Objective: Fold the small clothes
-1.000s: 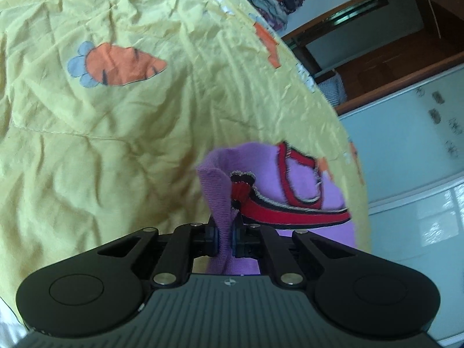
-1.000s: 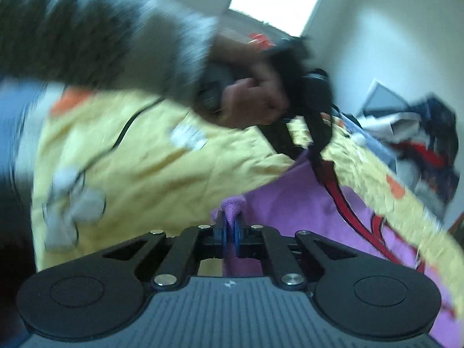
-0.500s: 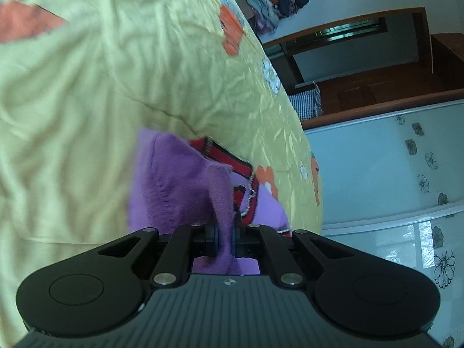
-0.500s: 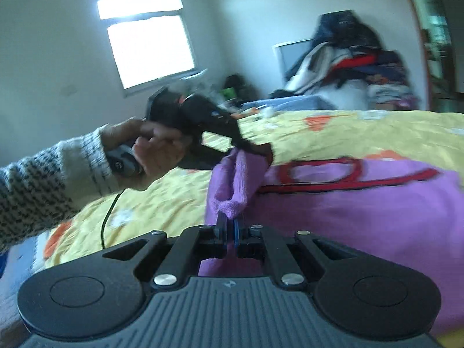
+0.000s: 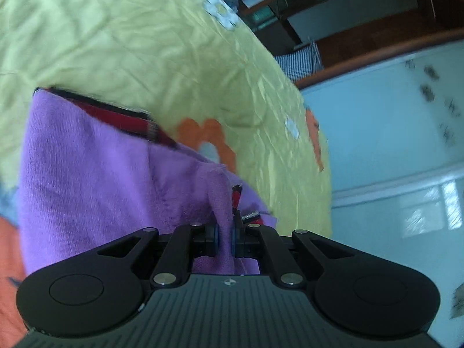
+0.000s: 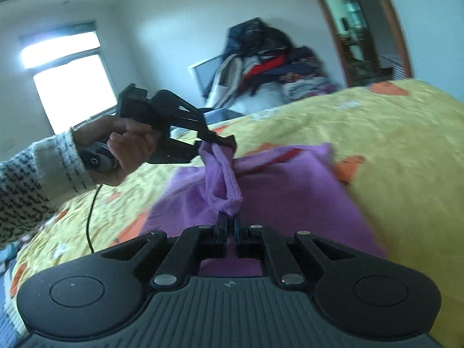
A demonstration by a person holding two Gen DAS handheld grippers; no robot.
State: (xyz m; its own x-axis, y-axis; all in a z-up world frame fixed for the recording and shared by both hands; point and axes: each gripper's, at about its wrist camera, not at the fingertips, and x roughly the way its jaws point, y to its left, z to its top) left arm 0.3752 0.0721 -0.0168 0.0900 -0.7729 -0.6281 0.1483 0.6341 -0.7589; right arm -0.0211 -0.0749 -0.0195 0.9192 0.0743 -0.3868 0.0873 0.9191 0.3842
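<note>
On yellow carrot-print bedspread [image 6: 391, 133] | purple knit garment [image 6: 290, 185], red trim, partly lifted | left tongs [image 5: 224, 239] clamp one bunched edge | right tongs [image 6: 229, 233] clamp another | fold begun, judged unfinished; laying flat remains

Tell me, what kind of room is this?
Most likely a bedroom: a yellow carrot-print bedspread covers the surface, a heap of clothes sits by the wall, and there is a window.

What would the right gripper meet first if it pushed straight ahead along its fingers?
The right gripper, shut on the purple garment, points at the garment's bunched fold just ahead. Beyond that fold sits the left gripper, pinching the same cloth, though the fisheye view makes depth uncertain.
</note>
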